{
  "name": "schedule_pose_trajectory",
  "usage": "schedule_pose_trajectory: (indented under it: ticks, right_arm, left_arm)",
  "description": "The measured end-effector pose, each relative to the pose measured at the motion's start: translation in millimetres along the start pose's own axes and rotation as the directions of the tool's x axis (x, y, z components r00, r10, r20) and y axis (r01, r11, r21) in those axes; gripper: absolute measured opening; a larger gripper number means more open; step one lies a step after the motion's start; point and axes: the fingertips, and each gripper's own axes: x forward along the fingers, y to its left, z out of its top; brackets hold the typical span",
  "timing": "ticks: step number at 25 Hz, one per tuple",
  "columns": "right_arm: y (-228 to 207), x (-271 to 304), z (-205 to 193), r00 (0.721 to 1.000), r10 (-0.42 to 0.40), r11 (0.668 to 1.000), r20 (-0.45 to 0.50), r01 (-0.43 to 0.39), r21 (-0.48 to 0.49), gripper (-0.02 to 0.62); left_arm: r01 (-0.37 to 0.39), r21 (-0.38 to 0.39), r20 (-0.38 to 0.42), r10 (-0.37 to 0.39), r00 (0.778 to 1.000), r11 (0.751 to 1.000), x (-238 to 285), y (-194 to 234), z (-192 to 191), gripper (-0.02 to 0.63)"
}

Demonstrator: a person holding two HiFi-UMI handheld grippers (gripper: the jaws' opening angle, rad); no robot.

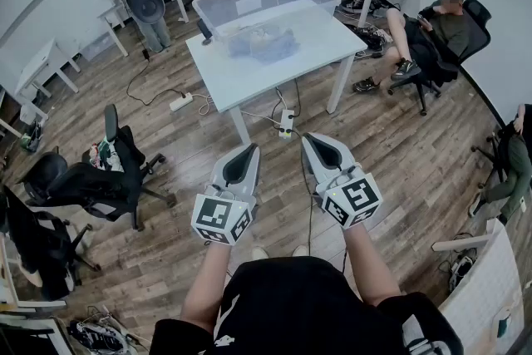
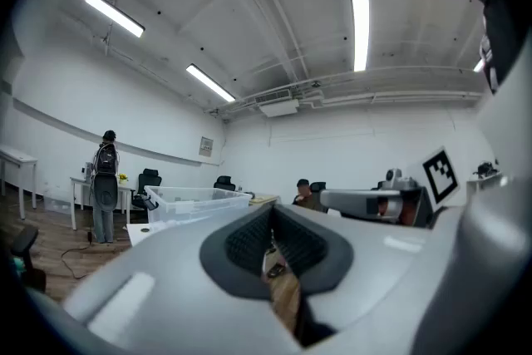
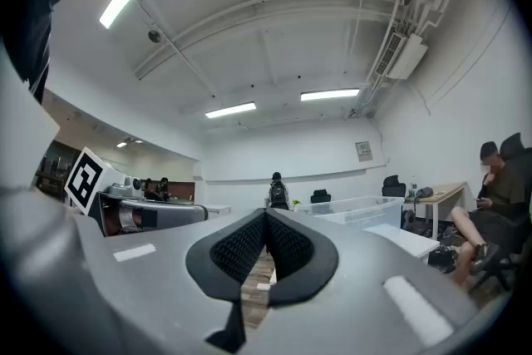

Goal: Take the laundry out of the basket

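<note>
Head view: shows a white table (image 1: 249,79) on a wood floor (image 1: 399,145). Shows a clear basket (image 1: 218,11) on top of the table, toward the table's far edge. Shows the laundry (image 1: 268,42) still inside the basket, a small heap of dark and light cloth, over the middle of the table.

Shows the left gripper (image 1: 248,149) and the right gripper (image 1: 310,138) on the near side of the table, side by side, apart from the table and touching nothing. Both pointing toward the table. Shows a white power strip (image 1: 286,122) on the floor just below the table's near edge. Shows a person (image 1: 440,22) sitting in a black chair (image 1: 474,37) to the right of the table.

Left gripper view: looks flat along the left gripper (image 2: 271,210) toward the table. Jaws closed, black pads pressed together at the tips, nothing between them. Shows the basket (image 2: 187,200) ahead and a bit to the left, on the table.

Right gripper view: looks flat along the right gripper (image 3: 266,214) too. Jaws closed tight, pads meeting, holding nothing. Shows the basket (image 3: 359,210) on the table, ahead and to the right.
</note>
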Motion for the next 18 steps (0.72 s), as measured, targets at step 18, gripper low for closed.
schedule_pose_trajectory:
  ticks: [18]
  right_arm:
    - [-10.1, 11.4, -2.6, 1.0, 0.011, 1.0, 0.013, -0.011, 0.018, -0.002]
  left_arm:
    - [0.009, -0.049, -0.005, -0.01, 1.0, 0.999, 13.3, 7.3, -3.9, 0.008]
